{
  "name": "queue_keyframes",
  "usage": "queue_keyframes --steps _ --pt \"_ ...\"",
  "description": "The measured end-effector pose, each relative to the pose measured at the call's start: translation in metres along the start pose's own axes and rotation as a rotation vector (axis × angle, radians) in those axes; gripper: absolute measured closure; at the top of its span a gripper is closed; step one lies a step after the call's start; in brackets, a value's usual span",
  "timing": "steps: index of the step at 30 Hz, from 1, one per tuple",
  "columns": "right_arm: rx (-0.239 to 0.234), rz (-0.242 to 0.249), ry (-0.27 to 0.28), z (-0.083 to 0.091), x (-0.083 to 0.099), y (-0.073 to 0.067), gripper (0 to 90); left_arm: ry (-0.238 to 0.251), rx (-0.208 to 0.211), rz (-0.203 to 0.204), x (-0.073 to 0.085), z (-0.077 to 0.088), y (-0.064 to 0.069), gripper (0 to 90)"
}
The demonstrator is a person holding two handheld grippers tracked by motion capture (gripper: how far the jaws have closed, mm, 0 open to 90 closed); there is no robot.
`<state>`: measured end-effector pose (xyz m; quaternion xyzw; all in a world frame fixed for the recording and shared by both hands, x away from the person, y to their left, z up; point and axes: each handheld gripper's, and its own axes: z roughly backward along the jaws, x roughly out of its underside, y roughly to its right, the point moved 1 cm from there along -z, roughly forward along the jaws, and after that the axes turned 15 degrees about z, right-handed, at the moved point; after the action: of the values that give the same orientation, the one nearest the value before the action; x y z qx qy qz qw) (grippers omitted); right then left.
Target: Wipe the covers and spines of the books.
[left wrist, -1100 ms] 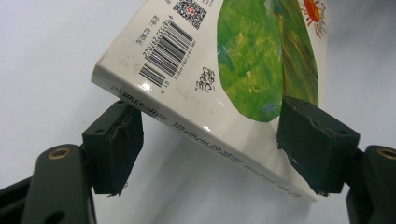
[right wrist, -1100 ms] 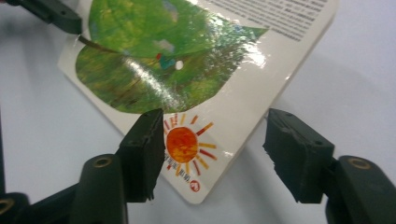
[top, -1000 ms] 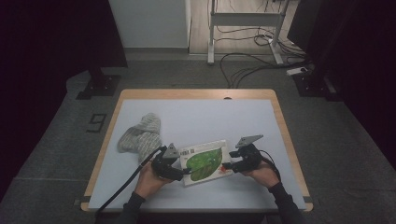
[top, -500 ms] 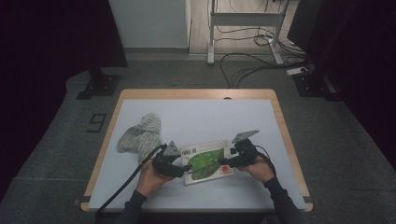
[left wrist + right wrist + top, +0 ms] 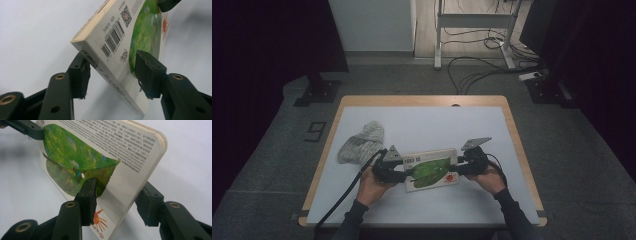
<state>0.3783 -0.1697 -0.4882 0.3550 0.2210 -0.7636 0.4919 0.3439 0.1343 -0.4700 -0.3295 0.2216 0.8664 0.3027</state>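
- At the left of the high view, a grey knitted cloth (image 5: pixel 361 143) is lying on the table (image 5: pixel 422 120), well apart from the work and blocking nothing.
- We are holding the left gripper (image 5: pixel 399 172) at the book's left short edge. Its jaws have just been closing, with the spine corner between them; in the left gripper view one pad is touching the underside, while contact on the cover side cannot be confirmed.
- The book (image 5: pixel 432 169) is sitting at lower centre, long axis running left to right between both grippers, each equally near its own end.
- We are closing the right gripper (image 5: pixel 463 166) on the right edge; its jaws have just been closing and are now clamping the cover (image 5: pixel 82 172) and back.
- We judge a level two-handed lift needs both grips seated.
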Motion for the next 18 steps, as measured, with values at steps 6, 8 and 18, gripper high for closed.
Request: queue_keyframes --steps 6,8,18 --pt "0.010 -0.001 0.017 0.002 -0.004 -0.001 56.5 0.013 -0.016 0.004 -0.006 0.005 -0.004 53.7" --pt "0.015 0.004 0.021 0.002 -0.006 -0.001 57.5 0.016 -0.021 0.004 -0.007 0.007 -0.005 55.6" --pt "0.054 0.021 0.026 0.001 -0.015 -0.001 60.4 0.019 -0.050 -0.021 -0.017 0.012 -0.011 59.4"
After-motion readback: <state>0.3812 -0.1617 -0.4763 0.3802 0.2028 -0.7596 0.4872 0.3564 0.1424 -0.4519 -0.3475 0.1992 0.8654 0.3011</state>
